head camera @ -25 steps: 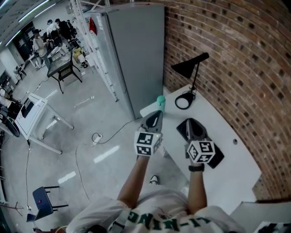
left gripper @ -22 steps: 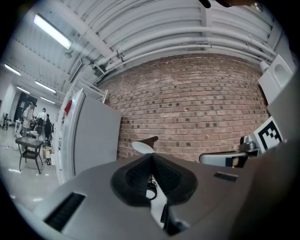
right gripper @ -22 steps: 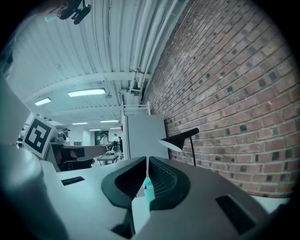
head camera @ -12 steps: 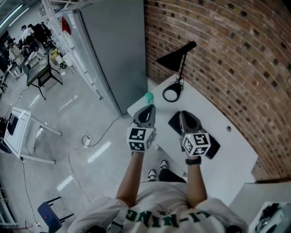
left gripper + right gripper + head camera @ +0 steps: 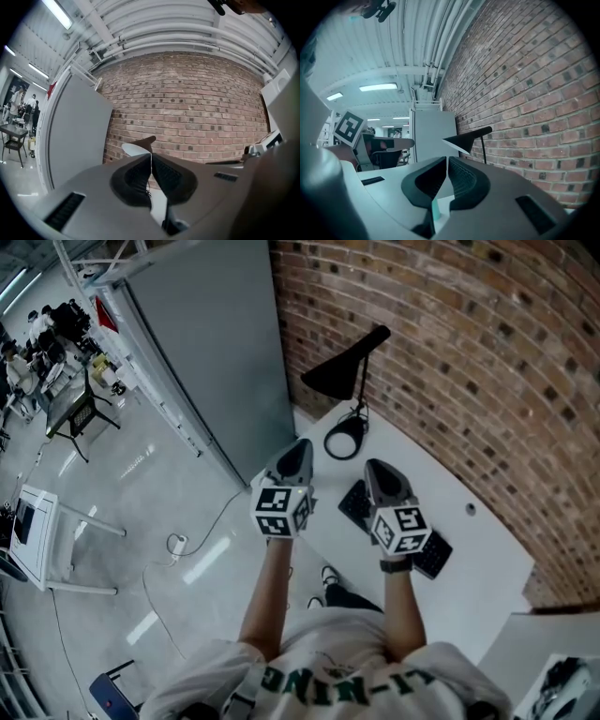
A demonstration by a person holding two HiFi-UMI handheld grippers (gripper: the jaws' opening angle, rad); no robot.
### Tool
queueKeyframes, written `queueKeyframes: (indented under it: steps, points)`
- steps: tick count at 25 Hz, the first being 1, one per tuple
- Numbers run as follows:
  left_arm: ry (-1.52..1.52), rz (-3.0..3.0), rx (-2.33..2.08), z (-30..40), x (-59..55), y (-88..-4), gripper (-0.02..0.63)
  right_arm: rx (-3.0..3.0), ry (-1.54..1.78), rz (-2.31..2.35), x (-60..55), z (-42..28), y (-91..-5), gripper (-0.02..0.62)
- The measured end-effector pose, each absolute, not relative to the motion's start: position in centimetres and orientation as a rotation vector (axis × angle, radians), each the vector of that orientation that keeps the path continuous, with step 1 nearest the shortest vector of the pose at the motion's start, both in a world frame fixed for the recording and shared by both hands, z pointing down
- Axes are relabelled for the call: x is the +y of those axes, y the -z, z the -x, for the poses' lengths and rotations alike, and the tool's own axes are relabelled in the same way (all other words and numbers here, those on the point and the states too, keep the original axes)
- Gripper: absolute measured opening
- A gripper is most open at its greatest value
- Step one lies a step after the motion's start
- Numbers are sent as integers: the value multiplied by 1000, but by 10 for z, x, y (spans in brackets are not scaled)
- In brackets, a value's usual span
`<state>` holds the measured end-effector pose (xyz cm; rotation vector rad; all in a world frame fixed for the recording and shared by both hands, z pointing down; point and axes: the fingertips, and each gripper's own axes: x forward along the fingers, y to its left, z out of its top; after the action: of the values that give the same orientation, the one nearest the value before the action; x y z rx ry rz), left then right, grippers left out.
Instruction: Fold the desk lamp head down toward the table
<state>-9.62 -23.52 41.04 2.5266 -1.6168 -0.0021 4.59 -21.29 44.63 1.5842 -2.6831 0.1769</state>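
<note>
A black desk lamp stands at the far end of the white table (image 5: pixel 487 568), close to the brick wall. Its cone head (image 5: pixel 342 371) is raised on a thin stem above a ring base (image 5: pixel 345 440). My left gripper (image 5: pixel 297 451) is shut and empty, level, just short of the base on its left. My right gripper (image 5: pixel 378 468) is shut too, to the right of the base. The left gripper view shows the lamp head (image 5: pixel 138 147) straight beyond my gripper (image 5: pixel 151 157). In the right gripper view the lamp head (image 5: pixel 466 138) sits above my gripper (image 5: pixel 446 161).
A black keyboard (image 5: pixel 433 555) lies on the table under my right hand. A tall grey cabinet (image 5: pixel 206 343) stands left of the table and the brick wall (image 5: pixel 469 362) runs behind it. A teal bottle (image 5: pixel 436 211) shows low between the right fingers.
Both grippers have moved forward over the table toward the lamp. The teal bottle seen earlier ahead of the left gripper is now hidden behind it in the head view.
</note>
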Motion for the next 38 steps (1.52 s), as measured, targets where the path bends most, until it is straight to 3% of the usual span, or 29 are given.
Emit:
queueKeyframes:
  steps: [16, 19, 26, 38]
  points:
    - [9, -2512, -1470, 56, -319, -413, 7, -2688, -252, -1602, -273, -61, -462, 12]
    - [-3, -2496, -1441, 50, -329, -420, 66, -2686, -260, -1589, -278, -61, -467, 12]
    - [44, -2461, -1381, 43, -350, -428, 118, -2662, -334, -1573, -293, -65, -489, 12]
    - [78, -2442, -1346, 36, -376, -432, 115, -2659, -411, -1562, -308, -66, -503, 12]
